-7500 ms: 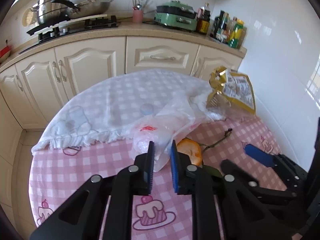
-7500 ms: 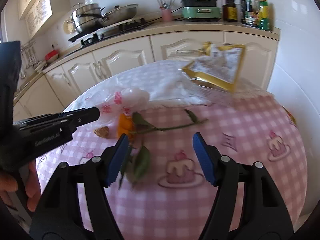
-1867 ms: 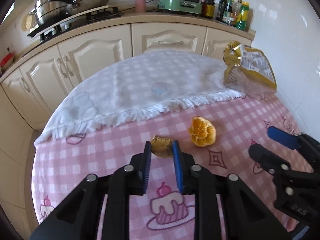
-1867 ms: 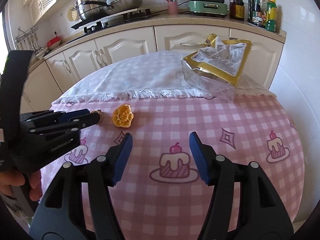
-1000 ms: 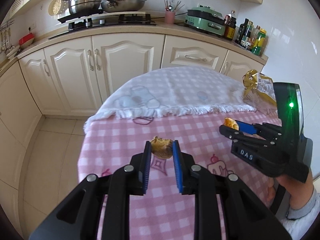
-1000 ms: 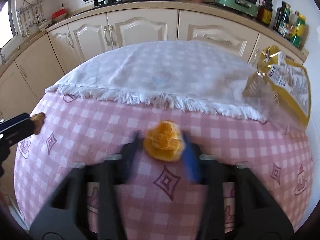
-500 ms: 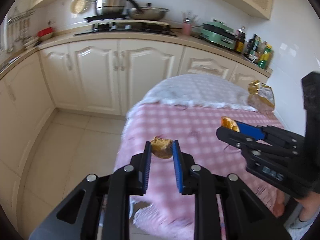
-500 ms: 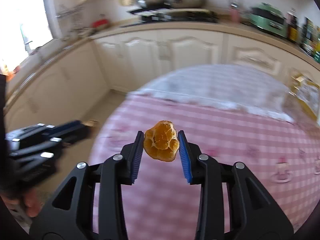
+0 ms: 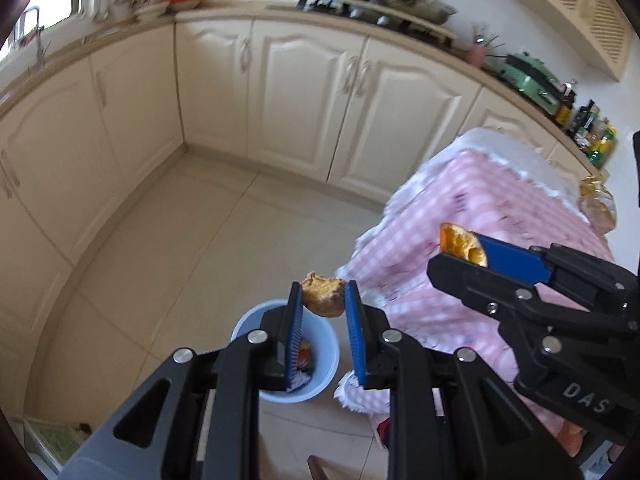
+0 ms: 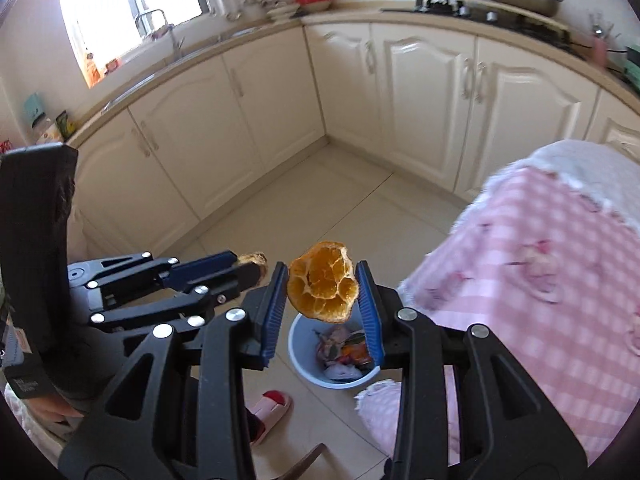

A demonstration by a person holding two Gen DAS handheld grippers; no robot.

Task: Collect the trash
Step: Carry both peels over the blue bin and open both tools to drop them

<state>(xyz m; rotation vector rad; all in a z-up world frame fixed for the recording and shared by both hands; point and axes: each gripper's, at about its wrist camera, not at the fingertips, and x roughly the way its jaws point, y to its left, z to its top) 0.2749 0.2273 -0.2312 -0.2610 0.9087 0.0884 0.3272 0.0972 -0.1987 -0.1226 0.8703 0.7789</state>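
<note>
I've swung both tools off the worktop [image 9: 500, 216] and out over the floor, my left tool [image 9: 322, 300] clamped on the brown scrap [image 9: 323, 294] and my right tool [image 10: 322, 280] on the orange peel [image 10: 323, 280], both now above the blue bin [image 10: 298, 354], ready to drop.

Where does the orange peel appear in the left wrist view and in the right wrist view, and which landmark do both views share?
Left wrist view: the orange peel is right of centre, clamped at the tip of the right gripper, in front of the pink tablecloth.
Right wrist view: it is at the centre, between the blue pads.
Shared landmark: the blue trash bin on the floor below.
</note>
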